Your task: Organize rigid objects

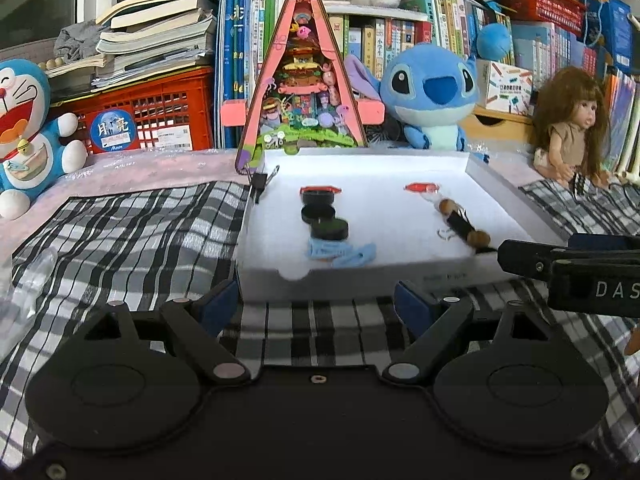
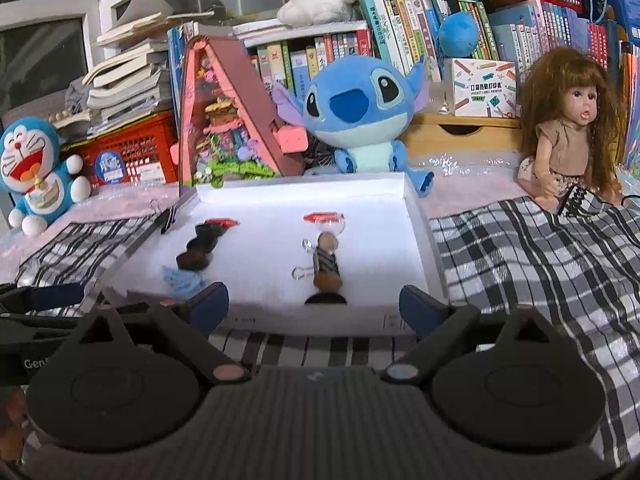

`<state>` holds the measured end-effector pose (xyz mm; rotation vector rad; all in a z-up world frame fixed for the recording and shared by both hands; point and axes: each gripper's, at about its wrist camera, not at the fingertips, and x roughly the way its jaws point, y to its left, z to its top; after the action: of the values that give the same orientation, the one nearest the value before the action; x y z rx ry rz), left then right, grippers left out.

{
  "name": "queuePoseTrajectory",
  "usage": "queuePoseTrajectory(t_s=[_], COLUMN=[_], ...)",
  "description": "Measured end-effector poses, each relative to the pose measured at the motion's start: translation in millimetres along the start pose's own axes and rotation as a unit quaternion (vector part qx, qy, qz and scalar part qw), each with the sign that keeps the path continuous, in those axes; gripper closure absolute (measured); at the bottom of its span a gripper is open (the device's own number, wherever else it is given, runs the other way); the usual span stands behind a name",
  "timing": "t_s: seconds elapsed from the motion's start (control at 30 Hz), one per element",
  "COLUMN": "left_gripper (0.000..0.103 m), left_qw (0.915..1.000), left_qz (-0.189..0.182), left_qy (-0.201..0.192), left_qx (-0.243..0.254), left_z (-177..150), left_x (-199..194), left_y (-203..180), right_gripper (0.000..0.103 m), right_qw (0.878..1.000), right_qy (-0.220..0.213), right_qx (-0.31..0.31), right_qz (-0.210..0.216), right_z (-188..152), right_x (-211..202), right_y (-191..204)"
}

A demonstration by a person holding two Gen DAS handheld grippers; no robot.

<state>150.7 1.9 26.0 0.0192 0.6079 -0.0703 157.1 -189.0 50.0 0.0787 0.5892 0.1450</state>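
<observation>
Tray [image 1: 516,216] walls low; centre bare

Your white tray [image 1: 504,196] holds three black discs [image 1: 324,216] in a row, left; beaded clips [image 1: 464,222] right.

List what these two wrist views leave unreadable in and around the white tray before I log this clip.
- Clear item under the red cap: right wrist view, transparent and small; its form is unclear.
- Brown pieces and striped clip: both views, blurred and overlapping; how they join is unclear.
- Clear plastic thing: left wrist view, cut off by the left edge.
- White tray front wall print: both views, too small to read.
</observation>
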Motion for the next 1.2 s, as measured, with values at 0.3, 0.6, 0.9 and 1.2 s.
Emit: queuePoseTrajectory(t_s=[0.3, 0.6, 0.9, 1.2], left_gripper=[0.019, 0.019, 0.012, 0.001], left_qw=[0.9998, 0.9993, 0.9986, 0.9977], left_qz=[0.006, 0.017, 0.032, 0.040], left_qy=[0.015, 0.030, 0.041, 0.049], left_qx=[-0.007, -0.015, -0.012, -0.023], left_z=[-17.9, -24.4, -25.3, -25.6], left_x=[-0.8, 6.1, 12.8, 17.9], left_y=[0.5, 2.8, 3.2, 7.0], right_gripper=[0.004, 0.003, 0.000, 0.000], right_qw=[1.000, 0.999, 0.998, 0.997], right_qy=[0.012, 0.032, 0.054, 0.064], right_qx=[-0.022, -0.022, -0.022, -0.024], right_qz=[-0.009, -0.024, -0.037, -0.047], right_z=[-22.9, -40.1, -45.1, -45.6], right_x=[-2.0, 5.7, 13.0, 16.3], right_y=[7.0, 4.9, 3.3, 3.5])
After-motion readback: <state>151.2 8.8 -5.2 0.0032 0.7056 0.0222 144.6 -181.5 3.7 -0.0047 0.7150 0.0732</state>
